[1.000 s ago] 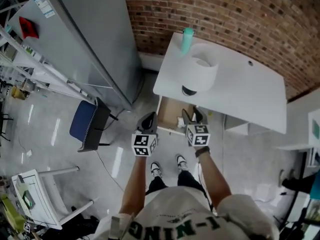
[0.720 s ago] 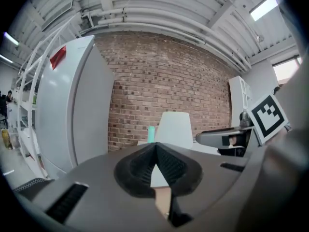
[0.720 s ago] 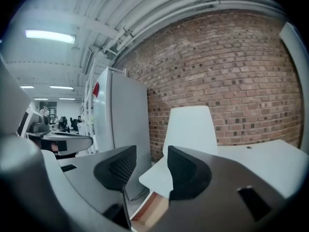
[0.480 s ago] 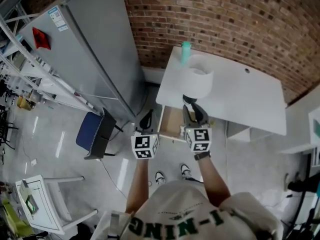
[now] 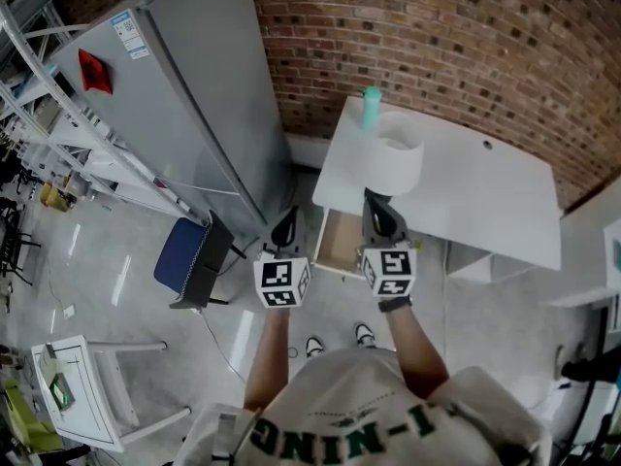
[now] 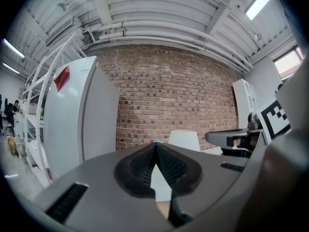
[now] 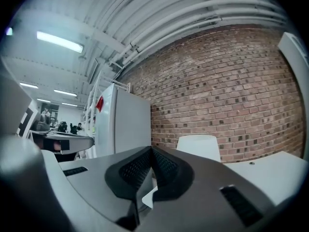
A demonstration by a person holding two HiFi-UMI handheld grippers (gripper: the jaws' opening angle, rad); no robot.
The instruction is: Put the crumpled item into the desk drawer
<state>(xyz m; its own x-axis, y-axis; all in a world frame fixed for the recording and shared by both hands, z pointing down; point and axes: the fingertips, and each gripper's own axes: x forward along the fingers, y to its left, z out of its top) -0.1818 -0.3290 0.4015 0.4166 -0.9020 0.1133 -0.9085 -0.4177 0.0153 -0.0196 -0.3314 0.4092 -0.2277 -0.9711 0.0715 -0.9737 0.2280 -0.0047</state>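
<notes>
Left tongs [image 5: 284,229] clenched, empty; right tongs [image 5: 382,219] have just been closing, now clenched empty — open drawer [image 5: 340,246] half-hidden under desk [image 5: 475,202].

Back of open light-wood drawer [image 5: 342,244] hidden beneath white table [image 5: 466,192], centre frame; contents too small to tell.

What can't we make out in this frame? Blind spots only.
- Crumpled item: in no view.
- Drawer inside, head view: small, its right part behind the right gripper (jaws just closed, nothing between them), its back under the desk.
- Gripper views: the left gripper and the right one fill their own views' lower halves, hiding most below the desk top.
- White round thing on the desk, head view: too small to identify.
</notes>
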